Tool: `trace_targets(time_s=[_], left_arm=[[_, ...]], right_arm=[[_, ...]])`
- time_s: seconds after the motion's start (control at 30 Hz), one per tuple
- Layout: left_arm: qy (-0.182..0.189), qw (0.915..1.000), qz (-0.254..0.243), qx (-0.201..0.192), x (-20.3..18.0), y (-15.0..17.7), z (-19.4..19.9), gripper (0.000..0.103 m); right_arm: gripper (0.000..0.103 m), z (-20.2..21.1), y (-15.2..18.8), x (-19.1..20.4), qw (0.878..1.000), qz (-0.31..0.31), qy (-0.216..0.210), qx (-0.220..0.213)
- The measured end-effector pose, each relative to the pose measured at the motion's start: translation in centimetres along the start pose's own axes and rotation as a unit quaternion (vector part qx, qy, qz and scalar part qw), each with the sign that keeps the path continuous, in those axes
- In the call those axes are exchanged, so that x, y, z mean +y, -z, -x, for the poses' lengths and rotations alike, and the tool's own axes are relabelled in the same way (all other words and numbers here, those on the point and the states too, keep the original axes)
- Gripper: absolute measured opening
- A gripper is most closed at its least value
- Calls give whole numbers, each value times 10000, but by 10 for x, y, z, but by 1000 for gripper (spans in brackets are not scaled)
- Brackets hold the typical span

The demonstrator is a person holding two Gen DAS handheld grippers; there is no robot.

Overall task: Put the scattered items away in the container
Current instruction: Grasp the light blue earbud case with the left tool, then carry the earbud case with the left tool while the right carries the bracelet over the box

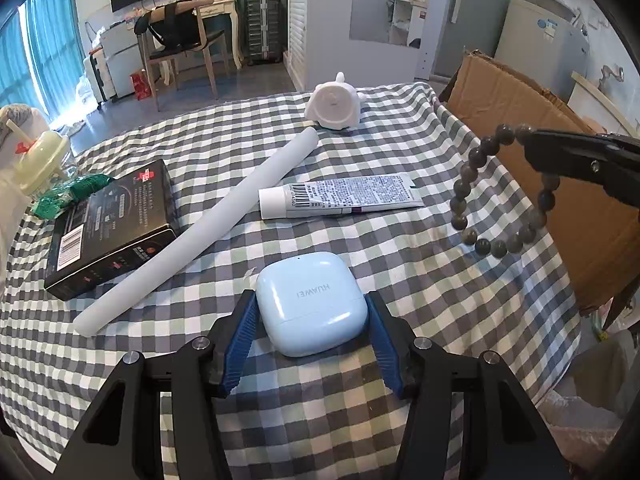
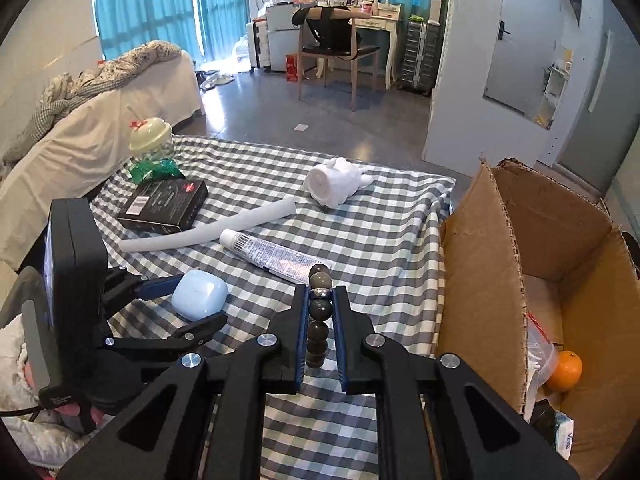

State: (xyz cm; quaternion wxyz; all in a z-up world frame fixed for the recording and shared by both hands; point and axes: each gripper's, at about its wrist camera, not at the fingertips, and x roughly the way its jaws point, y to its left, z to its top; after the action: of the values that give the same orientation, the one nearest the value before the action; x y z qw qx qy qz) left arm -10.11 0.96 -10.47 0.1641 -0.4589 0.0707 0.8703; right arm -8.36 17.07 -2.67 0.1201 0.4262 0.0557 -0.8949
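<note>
The right gripper (image 2: 320, 312), clamped on the bead bracelet (image 1: 500, 192), hangs left of the open cardboard box (image 2: 560, 280), while the left gripper (image 1: 312, 320) closes around the blue earbud case (image 1: 312, 304) on the table

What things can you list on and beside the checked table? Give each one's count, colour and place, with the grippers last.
earbud case: one, pale blue, near table edge
bead bracelet: one, grey-brown, hanging above the table
tube: one, white, table middle
foam roll: one, white, beside black box
black box: one, table's left
white figurine: one, far edge
cardboard box: one, brown, right of table
orange: one, inside cardboard box
left gripper: closed on earbud case
right gripper: shut on bead bracelet
</note>
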Motion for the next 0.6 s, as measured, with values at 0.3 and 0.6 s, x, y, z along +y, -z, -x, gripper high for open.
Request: trace_targets(time_s=[0.3,0.6], left_arm=[[-146,9991,-343,-210,-24,-20,23,55],[286,9896,-944,-1043,-94,-84,77,55]], right_arm=[[11,27,-2,-15,9994,-165,-36,-293],[11,97,-13,-53,9933,-324,425,-1029]])
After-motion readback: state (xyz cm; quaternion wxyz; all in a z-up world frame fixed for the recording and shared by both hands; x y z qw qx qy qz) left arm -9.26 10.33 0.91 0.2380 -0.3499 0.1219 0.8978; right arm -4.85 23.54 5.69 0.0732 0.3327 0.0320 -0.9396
